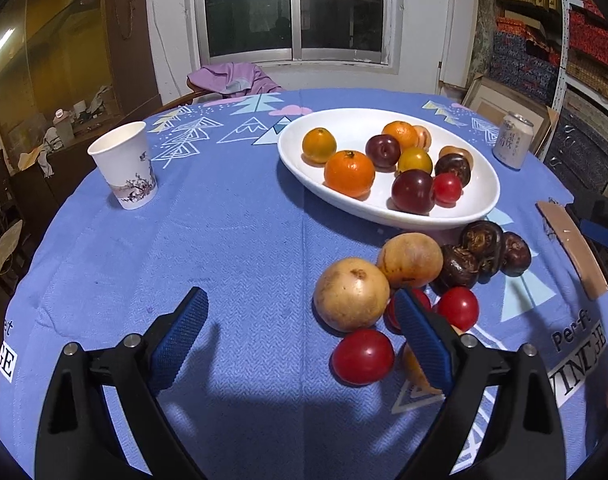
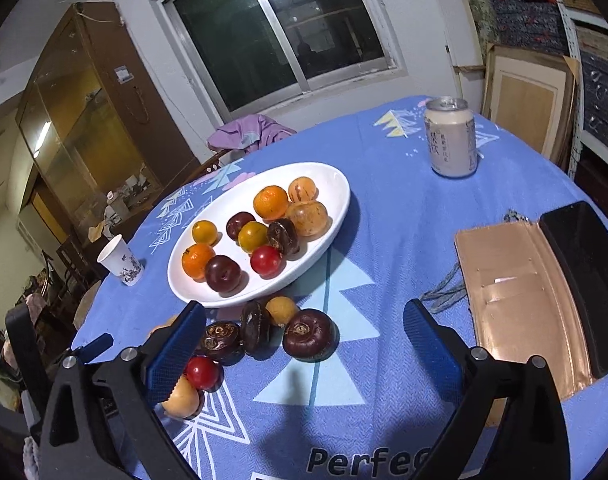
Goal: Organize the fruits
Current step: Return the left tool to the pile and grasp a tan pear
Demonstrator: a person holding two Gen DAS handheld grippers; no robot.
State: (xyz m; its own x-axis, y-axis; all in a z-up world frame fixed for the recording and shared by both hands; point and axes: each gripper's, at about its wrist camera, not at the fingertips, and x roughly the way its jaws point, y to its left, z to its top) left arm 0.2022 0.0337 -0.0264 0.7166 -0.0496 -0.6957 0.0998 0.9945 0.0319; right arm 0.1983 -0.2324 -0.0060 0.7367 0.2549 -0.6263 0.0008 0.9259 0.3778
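Note:
A white oval plate (image 1: 304, 160) (image 2: 336, 184) holds several oranges, plums and small tomatoes. In front of it on the blue cloth lies a loose pile: two tan round fruits (image 1: 351, 294), red tomatoes (image 1: 363, 356) (image 2: 202, 372) and dark water chestnuts (image 1: 482, 246) (image 2: 310, 334). My left gripper (image 1: 300, 344) is open and empty above the cloth, its right finger over the pile's edge. My right gripper (image 2: 304, 360) is open and empty, just in front of the chestnuts.
A paper cup (image 1: 124, 166) (image 2: 121, 261) stands at the left. A drink can (image 1: 513, 140) (image 2: 451, 138) stands at the back right. A tan wallet with a black phone (image 2: 544, 292) lies at the right. A chair with purple cloth (image 1: 232, 78) is behind the table.

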